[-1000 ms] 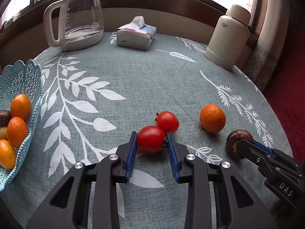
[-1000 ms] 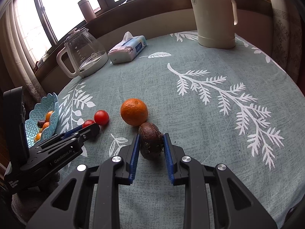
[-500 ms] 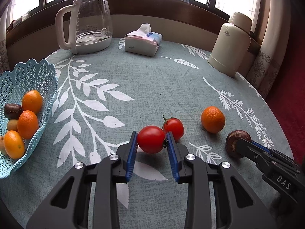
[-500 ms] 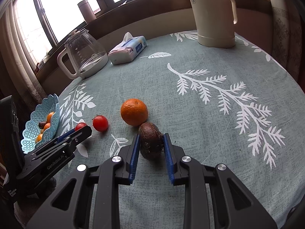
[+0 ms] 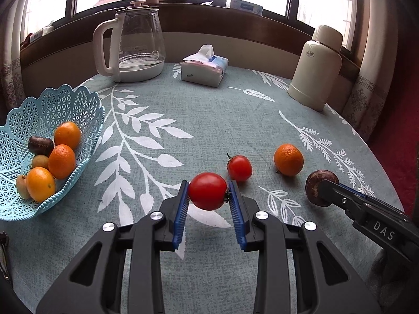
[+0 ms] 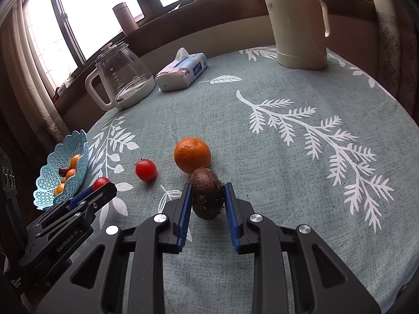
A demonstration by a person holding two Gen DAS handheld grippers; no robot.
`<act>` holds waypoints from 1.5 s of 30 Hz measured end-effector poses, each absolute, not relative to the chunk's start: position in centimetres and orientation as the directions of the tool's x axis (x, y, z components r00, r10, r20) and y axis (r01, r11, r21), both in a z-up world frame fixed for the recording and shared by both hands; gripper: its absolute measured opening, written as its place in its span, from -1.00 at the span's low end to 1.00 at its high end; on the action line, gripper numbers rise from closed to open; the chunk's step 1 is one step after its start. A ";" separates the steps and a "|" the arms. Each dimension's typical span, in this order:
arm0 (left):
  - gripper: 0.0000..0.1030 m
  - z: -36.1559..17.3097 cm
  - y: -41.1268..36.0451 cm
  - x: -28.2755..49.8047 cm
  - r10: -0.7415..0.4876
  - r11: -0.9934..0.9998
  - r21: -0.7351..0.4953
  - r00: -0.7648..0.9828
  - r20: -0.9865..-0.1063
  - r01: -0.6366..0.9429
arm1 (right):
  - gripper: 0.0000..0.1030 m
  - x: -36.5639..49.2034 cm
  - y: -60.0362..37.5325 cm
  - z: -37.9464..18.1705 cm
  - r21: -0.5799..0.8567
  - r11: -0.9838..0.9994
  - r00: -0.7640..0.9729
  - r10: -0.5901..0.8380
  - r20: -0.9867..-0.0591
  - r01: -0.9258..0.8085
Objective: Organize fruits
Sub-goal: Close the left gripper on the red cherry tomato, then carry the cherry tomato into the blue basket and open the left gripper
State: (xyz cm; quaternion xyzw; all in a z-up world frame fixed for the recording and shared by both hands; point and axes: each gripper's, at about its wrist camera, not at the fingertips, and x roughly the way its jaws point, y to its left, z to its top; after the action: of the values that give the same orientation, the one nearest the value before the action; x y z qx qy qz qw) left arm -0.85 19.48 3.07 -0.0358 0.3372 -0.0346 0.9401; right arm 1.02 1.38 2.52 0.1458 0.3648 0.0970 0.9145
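left gripper (image 5: 208, 196): jaws clamped on a tomato (image 5: 207, 190)
right gripper (image 6: 207, 198): jaws closed against a brown fruit (image 6: 207, 195)

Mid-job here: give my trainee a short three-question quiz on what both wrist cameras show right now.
1. True or false: the left tongs are shut on a tomato.
2. Which fruit do the right tongs grip? A) orange B) dark brown fruit C) tomato
3. Fill in: the loose fruits on the tablecloth are a second tomato and an ____.

Key
1. True.
2. B, the dark brown fruit, which touches the orange behind it.
3. orange. The blue basket already holds several fruits.
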 end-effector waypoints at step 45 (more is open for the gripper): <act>-0.39 8.4 34.7 -6.0 0.280 0.931 -0.068 0.821 -0.498 -0.359 | -0.51 1.0 1.7 2.4 0.304 0.950 0.724 0.255 -0.641 -0.067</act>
State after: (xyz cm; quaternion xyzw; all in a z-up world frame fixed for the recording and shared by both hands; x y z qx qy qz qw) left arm -5.97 34.72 8.42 -0.0797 0.2477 0.1679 0.9509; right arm 0.99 1.72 2.42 0.1307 0.3609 0.0876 0.9192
